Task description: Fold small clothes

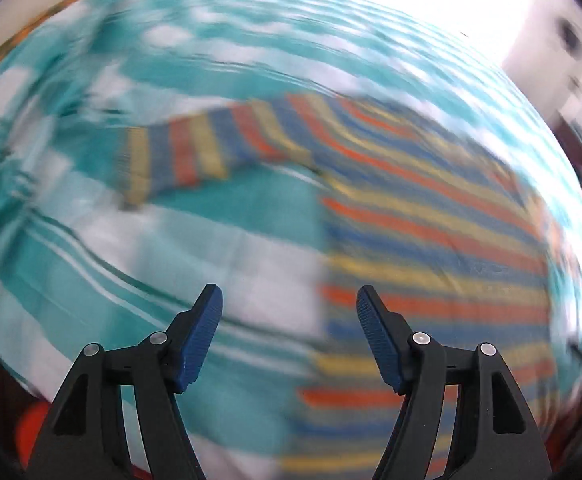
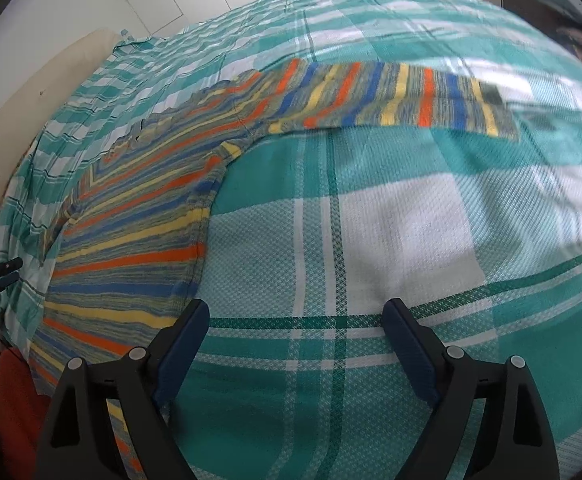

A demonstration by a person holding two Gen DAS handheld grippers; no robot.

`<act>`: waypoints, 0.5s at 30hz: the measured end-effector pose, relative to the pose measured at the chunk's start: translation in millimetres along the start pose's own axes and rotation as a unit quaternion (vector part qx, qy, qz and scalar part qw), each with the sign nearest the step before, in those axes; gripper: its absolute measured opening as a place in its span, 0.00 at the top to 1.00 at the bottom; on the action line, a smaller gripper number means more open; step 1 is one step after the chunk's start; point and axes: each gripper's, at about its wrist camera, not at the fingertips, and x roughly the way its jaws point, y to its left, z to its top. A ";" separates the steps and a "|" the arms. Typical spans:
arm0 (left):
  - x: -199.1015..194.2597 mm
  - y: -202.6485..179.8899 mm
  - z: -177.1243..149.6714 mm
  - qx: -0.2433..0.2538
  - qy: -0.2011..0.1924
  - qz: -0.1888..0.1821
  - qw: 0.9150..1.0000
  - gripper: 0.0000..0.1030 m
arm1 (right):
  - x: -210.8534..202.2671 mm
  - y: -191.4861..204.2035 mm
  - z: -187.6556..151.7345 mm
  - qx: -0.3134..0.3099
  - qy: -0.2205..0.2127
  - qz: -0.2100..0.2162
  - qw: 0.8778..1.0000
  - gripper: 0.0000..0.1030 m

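Matt knitted striped sweater [image 2: 139, 216] on coarse woven checked bedspread [image 2: 391, 220]

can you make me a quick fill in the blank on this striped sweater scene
1. The striped sweater lies spread on a teal and white ____ bedspread.
2. The right gripper is ____, holding nothing.
3. The sleeve in the right wrist view lies stretched out ____ on the bedspread.
4. The left gripper is open and holds ____.

Missing words: checked; open; flat; nothing
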 end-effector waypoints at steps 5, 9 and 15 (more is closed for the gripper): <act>13.2 -62.3 -63.9 0.084 0.058 -0.034 0.994 0.27 | -38.6 65.7 -7.7 -0.107 -0.014 0.033 0.994 0.15; 22.7 -72.5 -106.5 0.144 0.084 0.009 0.986 0.27 | -41.0 133.7 -42.1 -0.211 0.066 0.102 0.970 0.15; 7.1 -75.7 -130.3 0.174 0.082 0.035 0.981 0.22 | 5.9 151.9 -105.7 -0.290 0.175 0.015 0.941 0.15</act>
